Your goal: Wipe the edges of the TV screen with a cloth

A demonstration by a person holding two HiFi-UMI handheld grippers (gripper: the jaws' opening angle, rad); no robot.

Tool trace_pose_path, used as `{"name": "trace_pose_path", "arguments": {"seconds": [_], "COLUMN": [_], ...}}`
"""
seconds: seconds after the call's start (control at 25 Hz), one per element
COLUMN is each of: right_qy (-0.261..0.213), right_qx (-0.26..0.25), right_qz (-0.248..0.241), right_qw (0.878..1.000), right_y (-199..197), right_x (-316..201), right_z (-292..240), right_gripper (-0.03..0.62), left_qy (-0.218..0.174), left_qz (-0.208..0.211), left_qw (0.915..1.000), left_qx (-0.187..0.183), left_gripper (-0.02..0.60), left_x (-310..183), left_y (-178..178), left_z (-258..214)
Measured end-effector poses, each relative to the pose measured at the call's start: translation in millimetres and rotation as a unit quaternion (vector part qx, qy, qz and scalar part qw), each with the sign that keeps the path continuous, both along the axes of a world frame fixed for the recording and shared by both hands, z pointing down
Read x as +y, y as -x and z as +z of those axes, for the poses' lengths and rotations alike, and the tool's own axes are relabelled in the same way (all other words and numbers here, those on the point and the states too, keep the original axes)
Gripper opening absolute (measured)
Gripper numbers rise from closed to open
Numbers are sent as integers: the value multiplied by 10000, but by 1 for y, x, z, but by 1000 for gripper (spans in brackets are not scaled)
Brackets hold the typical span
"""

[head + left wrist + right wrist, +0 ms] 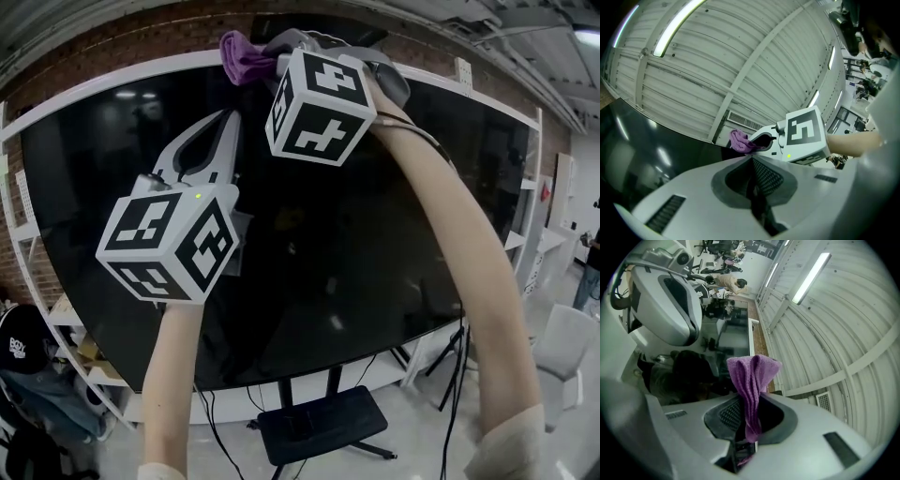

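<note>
A large black TV screen [356,244] in a white frame fills the head view. A purple cloth [242,56] lies bunched against the screen's top edge, left of centre. My right gripper [279,54] is shut on it, its arm raised across the screen. In the right gripper view the cloth [752,380] stands up from between the jaws, beside the dark screen [731,341]. My left gripper [228,118] is held lower and to the left in front of the glass, pointing up, shut and holding nothing. In the left gripper view, past my left gripper [752,161], the cloth [739,140] and the right gripper [761,140] meet at the top edge.
The TV stands on a black floor base [323,427] with cables hanging to it. White shelving [28,234] flanks the screen on the left, a white chair [562,356] sits at lower right, and a person in a black cap [19,347] is at lower left.
</note>
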State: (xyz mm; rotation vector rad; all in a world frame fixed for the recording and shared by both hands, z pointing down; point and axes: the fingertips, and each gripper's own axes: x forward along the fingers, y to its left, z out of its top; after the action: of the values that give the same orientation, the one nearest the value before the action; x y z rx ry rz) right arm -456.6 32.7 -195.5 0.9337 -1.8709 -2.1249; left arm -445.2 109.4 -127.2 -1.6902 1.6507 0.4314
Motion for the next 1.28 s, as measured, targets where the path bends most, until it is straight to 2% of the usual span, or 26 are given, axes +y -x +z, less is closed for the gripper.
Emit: {"name": "trace_pose_path", "arguments": {"seconds": [0.16, 0.28, 0.4, 0.52, 0.68, 0.96, 1.08, 1.28], "right_qy": [-78, -187, -209, -232, -365, -433, -478, -227], "right_qx": [0, -12, 2, 108, 65, 212, 240, 122], "right_qz": [-34, -72, -16, 103, -53, -55, 41, -70], "right_qw": [10000, 9998, 9998, 9996, 9993, 9988, 9986, 9996], "right_y": [-15, -27, -40, -60, -91, -120, -131, -153], "right_x": [-14, -26, -38, -57, -83, -83, -94, -127], "right_z": [1, 3, 2, 1, -2, 2, 1, -2], "right_gripper": [63, 63, 63, 63, 63, 63, 63, 63], "left_qy": [84, 121, -46, -242, -533, -803, -779, -704], "left_qz": [53, -73, -245, -125, -278, -134, -89, -149], "left_qw": [10000, 9999, 9995, 9996, 9982, 9967, 9968, 9968], "left_qx": [5, -83, -214, -118, 8, -46, -164, -360], "left_gripper": [15, 15, 15, 15, 15, 15, 15, 15], "left_x": [-28, -48, -59, -76, -92, -91, -97, -113], "left_y": [-17, -31, -46, -62, -78, -115, -127, -143], "left_z": [5, 7, 4, 1, 1, -5, -13, -26]}}
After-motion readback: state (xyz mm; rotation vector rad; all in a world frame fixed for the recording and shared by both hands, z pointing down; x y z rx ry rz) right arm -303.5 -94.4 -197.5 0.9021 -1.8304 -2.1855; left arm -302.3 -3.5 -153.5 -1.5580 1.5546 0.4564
